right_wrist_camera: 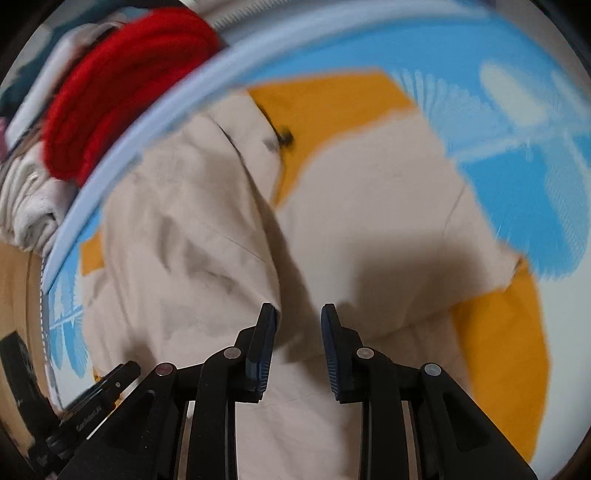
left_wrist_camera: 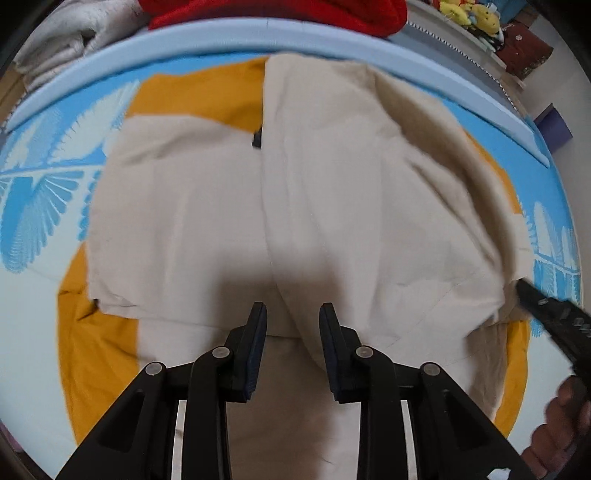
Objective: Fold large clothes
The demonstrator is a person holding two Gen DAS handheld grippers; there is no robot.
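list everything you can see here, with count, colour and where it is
beige and orange cloth jacket: one, beige outside with orange lining, spread across the mat
blue mat with white leaf print: one, blue and white, under the jacket
pale blue raised border: one, along the mat's far edge
red knitted garment: one, red, beyond the border
off-white folded cloth: one, off-white, beside the red garment
yellow soft toys: a few, yellow, far right on a shelf
left hand-held gripper: one, black, over the jacket, jaws apart, pinching nothing
right hand-held gripper: one, black, over the jacket, jaws apart
hand: one, on the right gripper
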